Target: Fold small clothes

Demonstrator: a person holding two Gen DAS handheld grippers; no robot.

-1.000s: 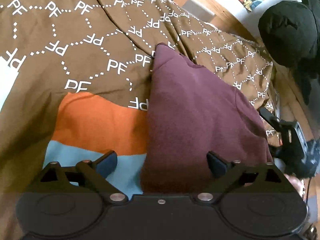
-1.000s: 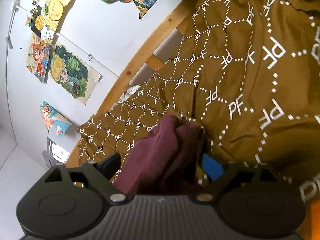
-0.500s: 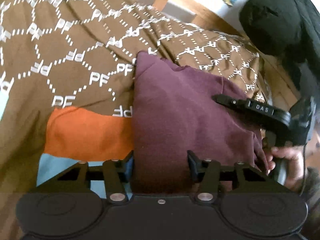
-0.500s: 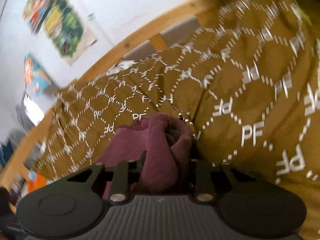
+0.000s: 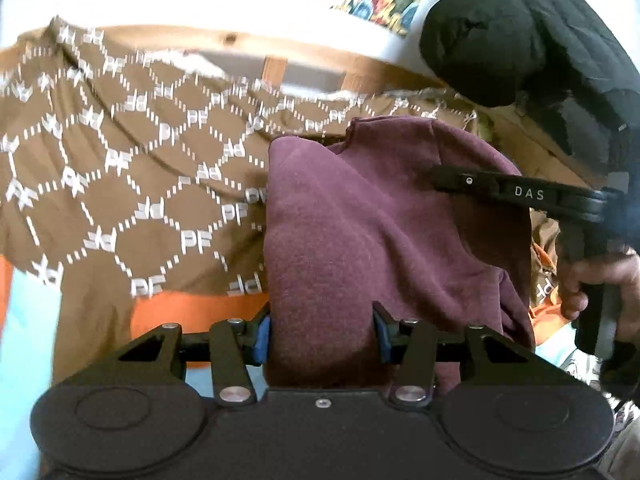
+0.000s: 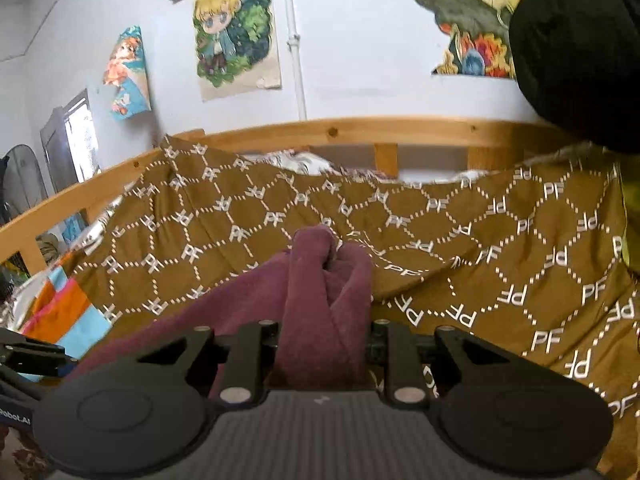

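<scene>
1. What has just changed: a second ago both sets of jaws stood wide around the maroon garment (image 5: 360,240); now both are clamped on it. My left gripper (image 5: 322,332) pinches a thick band of the cloth between its blue pads, jaws about half closed; my right gripper (image 6: 324,332) squeezes a narrower bunched fold (image 6: 320,280), jaws nearly together

2. Both views have tipped up since then: the wooden bed rail (image 6: 360,132) and the posters on the wall (image 6: 236,28) now fill the top of the right view, where earlier the brown patterned bedspread (image 5: 120,184) filled most of it. I read that as both hands lifting the garment off the bed

3. For the task I judge this as the pick-up finished and the lift under way, probably to shake the piece out or carry one edge over for a fold; no crease is set yet

4. Where the garment is: in the left view it rises from 6 o'clock to the centre, and the right gripper (image 5: 452,178) reaches in from 3 o'clock to hold its far edge. An orange and light-blue cloth (image 5: 192,308) lies beneath at 7 o'clock

5. Hard to make out: I cannot tell what kind of garment it is, nor which edge or corner each gripper has. Its lower part is hidden behind the gripper bodies, so I cannot say whether it has cleared the bed. The black padded shape (image 5: 520,40) at 1 o'clock is cut off by the frame, and the hand (image 5: 600,284) at 3 o'clock is only partly in view
</scene>
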